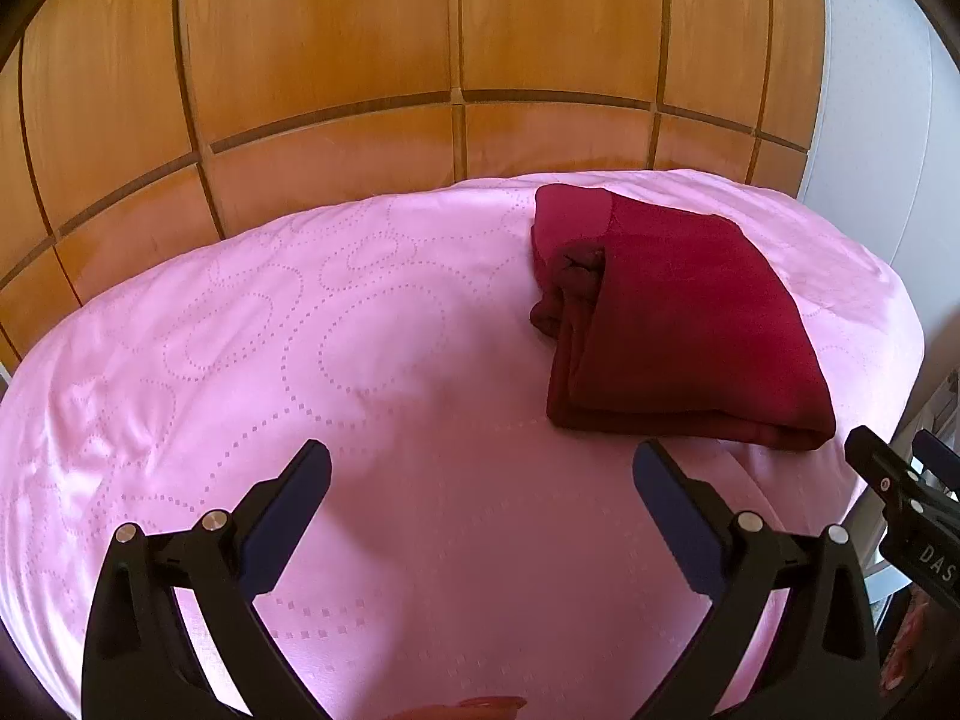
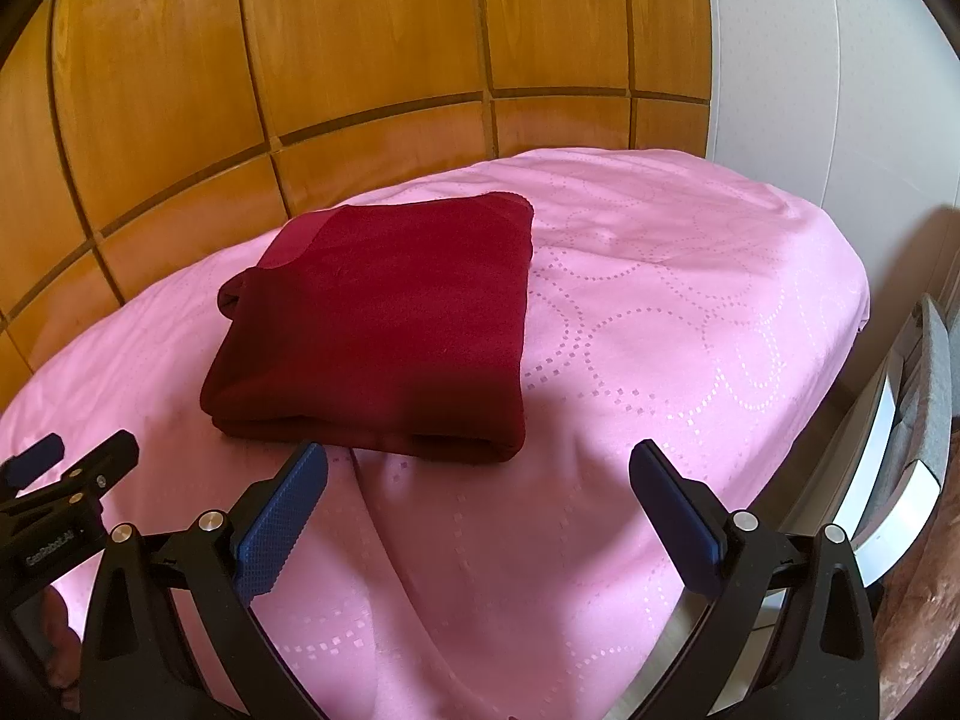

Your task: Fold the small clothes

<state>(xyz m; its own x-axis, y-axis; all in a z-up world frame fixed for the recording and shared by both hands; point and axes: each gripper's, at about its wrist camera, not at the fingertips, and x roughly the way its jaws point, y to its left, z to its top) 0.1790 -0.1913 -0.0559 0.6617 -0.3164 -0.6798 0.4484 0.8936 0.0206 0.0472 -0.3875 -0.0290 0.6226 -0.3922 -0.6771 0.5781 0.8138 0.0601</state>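
Nearest the lens in the left wrist view, the left gripper (image 1: 480,468) stands spread wide, its two blue-padded fingers (image 1: 288,516) far apart with nothing between them but the pink bedspread (image 1: 300,360) underneath. The right gripper (image 2: 477,471) is likewise splayed wide and grips nothing; its textured blue pads (image 2: 282,522) hang over the same pink cover, and its left fingertip sits just short of the cloth's near edge without clearly touching it. Each claw shows at the edge of the other's view: the right one pokes in at the far right of the left view, and the left one sits low at the left of the right view, so the two are side by side and apart. Just ahead of the right gripper, and ahead and to the right of the left one, lies the folded dark red garment (image 2: 384,330), a neat squarish stack of several layers resting flat on the bedspread, its folded edge facing the claws and a bunched bit of fabric showing at its left side. Beyond the garment the spread, stitched with dotted loops, runs back to a wall of wooden panels (image 1: 360,60), and to the right of both claws stands a white wall (image 2: 810,60).
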